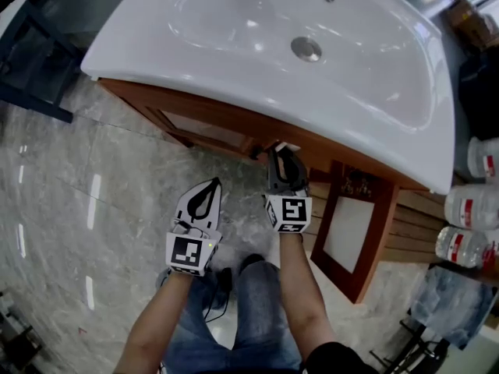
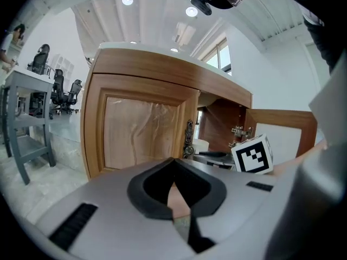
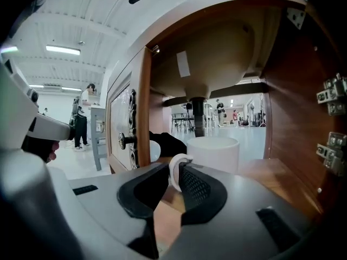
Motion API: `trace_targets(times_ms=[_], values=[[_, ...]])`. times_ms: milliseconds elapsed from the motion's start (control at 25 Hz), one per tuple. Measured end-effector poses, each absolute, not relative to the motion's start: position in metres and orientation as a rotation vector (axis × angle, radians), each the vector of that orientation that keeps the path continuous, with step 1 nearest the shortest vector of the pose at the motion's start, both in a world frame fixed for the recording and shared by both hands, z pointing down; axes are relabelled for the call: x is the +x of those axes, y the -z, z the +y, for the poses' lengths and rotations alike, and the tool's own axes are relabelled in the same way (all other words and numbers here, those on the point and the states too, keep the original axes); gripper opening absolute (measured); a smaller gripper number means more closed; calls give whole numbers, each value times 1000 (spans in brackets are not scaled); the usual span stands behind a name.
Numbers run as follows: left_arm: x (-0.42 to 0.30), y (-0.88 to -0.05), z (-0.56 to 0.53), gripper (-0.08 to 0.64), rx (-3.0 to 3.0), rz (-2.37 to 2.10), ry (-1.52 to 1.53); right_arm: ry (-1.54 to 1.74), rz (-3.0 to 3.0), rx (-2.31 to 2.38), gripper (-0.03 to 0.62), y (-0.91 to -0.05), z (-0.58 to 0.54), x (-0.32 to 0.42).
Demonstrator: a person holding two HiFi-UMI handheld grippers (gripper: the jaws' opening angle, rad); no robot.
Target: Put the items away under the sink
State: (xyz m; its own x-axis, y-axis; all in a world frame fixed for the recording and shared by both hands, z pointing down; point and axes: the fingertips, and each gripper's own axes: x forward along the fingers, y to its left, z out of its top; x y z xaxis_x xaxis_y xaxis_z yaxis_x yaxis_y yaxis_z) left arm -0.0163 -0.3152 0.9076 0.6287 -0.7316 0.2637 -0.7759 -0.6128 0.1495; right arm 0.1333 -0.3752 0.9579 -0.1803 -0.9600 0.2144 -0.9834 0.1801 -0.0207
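Note:
A white mug (image 3: pixel 212 153) stands on the wooden floor of the cabinet (image 3: pixel 271 172) under the sink (image 1: pixel 312 61). My right gripper (image 3: pixel 176 184) reaches into the open side of the cabinet, shut on the mug's ring handle (image 3: pixel 173 169). In the head view the right gripper (image 1: pixel 279 158) sits at the cabinet's front edge and the mug is hidden. My left gripper (image 1: pixel 207 187) hangs lower left of it, in front of the closed left door (image 2: pixel 143 131); its jaws (image 2: pixel 173 172) are shut and hold nothing.
The right cabinet door (image 1: pixel 355 232) stands swung open. A drain pipe (image 3: pixel 196 115) drops behind the mug, and a dark object (image 3: pixel 168 143) lies to its left. Several plastic bottles (image 1: pixel 472 209) stand on a shelf at the right. A grey table (image 2: pixel 24 107) is off to the left.

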Motion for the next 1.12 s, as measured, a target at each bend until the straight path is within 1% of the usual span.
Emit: trace_targets(times_ms=[120, 280, 480, 560, 680, 800, 960, 1120], values=[[-23, -889, -307, 8, 2555, -1229, -286, -299, -2250, 1902, 69, -952, -361, 134], [-31, -856, -294, 8, 2526, -1241, -314, -371, -2208, 1870, 41, -932, -332, 127], [-35, -792, -273, 8, 2535, -1250, -345, -454, -2193, 1836, 14, -876, -292, 115], [-42, -763, -258, 8, 2547, -1291, -352, -502, -2174, 1835, 14, -846, -270, 114], [-53, -712, -238, 8, 2510, -1321, -381, -511, -2155, 1823, 12, -785, -239, 109], [-57, -661, -224, 8, 2460, -1349, -436, -457, -2175, 1822, 12, -703, -217, 113], [-59, -584, -211, 7, 2472, -1352, -381, -392, -2238, 1816, 12, -600, -195, 117], [-70, -514, -189, 7, 2519, -1350, -346, -341, -2291, 1824, 12, -518, -174, 115]])
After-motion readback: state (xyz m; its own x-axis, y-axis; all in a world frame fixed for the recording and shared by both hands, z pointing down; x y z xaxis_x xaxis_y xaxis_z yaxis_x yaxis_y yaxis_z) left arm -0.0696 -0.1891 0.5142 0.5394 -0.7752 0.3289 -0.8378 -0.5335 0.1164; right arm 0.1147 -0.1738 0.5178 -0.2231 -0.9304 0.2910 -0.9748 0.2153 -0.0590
